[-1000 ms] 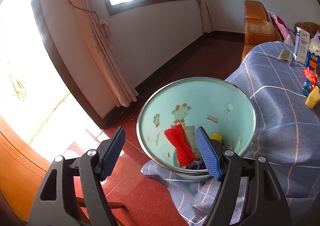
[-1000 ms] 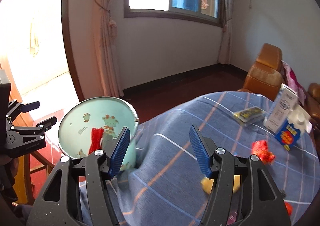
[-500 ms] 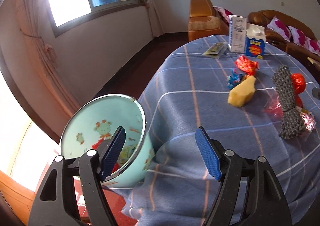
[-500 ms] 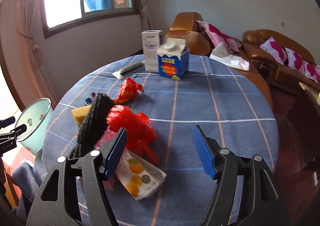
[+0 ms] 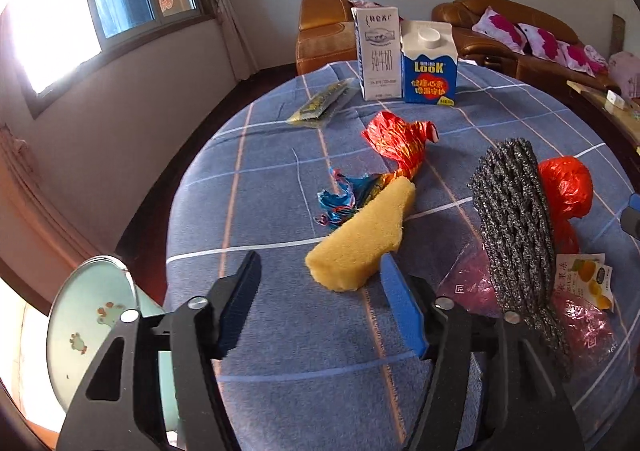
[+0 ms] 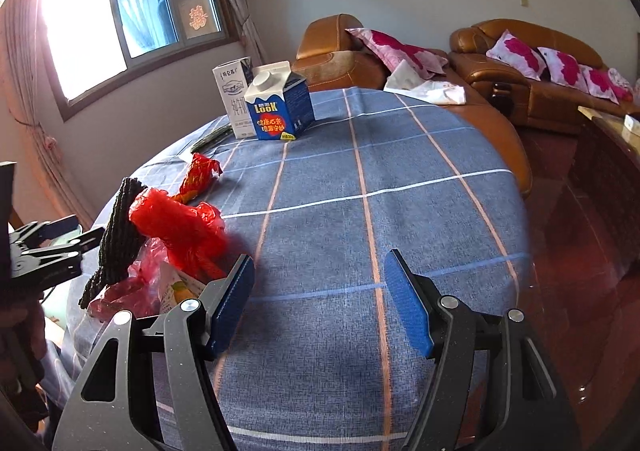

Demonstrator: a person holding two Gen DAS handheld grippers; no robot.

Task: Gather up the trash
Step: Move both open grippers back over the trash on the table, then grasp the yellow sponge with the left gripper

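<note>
Left gripper [image 5: 320,307] is hovering jaws apart just short of the yellow sponge [image 5: 362,241] lying on the table [image 5: 280,179]. Right gripper [image 6: 320,305] is hanging wide open too, beside the red bag [image 6: 180,225]; the basin [image 5: 86,327] is sitting off the table's edge.

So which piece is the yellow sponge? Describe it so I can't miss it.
On the round table with the blue checked cloth, look just ahead of the open left gripper. The yellow sponge is a matte foam wedge touching the crinkled blue wrapper; everything nearby is shiny or dark.

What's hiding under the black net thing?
Under the black foam net lie a pink plastic bag and a fruit snack wrapper; anything beneath its middle is covered.
</note>
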